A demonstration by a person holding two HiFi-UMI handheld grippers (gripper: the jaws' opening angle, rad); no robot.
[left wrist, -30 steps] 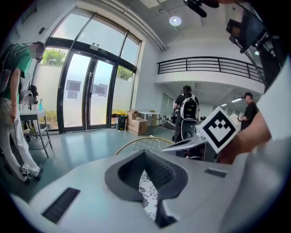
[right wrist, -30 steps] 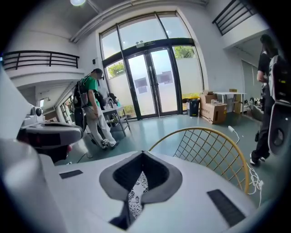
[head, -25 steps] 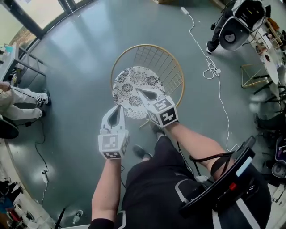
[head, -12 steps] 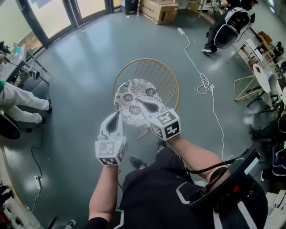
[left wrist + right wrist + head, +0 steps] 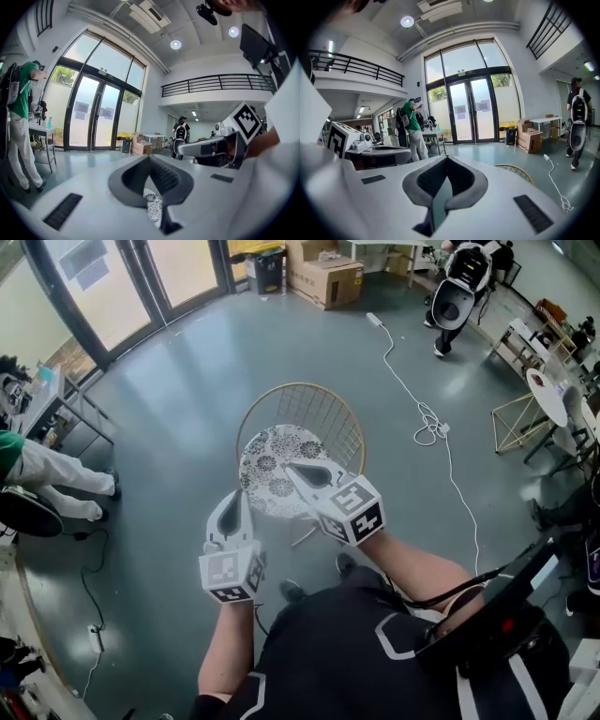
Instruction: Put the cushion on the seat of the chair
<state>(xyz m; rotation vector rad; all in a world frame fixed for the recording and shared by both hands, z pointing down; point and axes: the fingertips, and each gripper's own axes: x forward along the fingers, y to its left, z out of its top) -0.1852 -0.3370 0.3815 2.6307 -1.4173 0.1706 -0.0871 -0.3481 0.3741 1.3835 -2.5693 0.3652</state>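
While both grippers hang over the chair (image 5: pixel 302 388), the cushion (image 5: pixel 270 471) lies flat on its round seat: a disc of white fabric printed with black floral medallions, filling the seat nearly edge to edge. The chair's back is a curved hoop of thin gold wire with straight upright rods, open enough to show the floor (image 5: pixel 187 381) through it. The floor is smooth and grey-green with a soft sheen. The left gripper (image 5: pixel 234 499) has its 2 jaws together at the tips, and nothing is clamped between them. In the left gripper view only a sliver of the cushion's pattern shows through the narrow slit below the ribbed grey pads. The right gripper (image 5: pixel 302 470) is likewise closed and empty, its pads meeting in a spade-shaped point. Seen from the head view, that point lies over the cushion's near edge. Both tools have matte white, wedge-shaped shells. Each carries a cube with black-and-white square markers at the rear. In the right gripper view the gold rim of the chair rises just beyond the shell. A thin white cable (image 5: pixel 424 395) snakes across the floor to the right. A brown cardboard box (image 5: pixel 323 282) stands near the tall glass doors (image 5: pixel 122 287).
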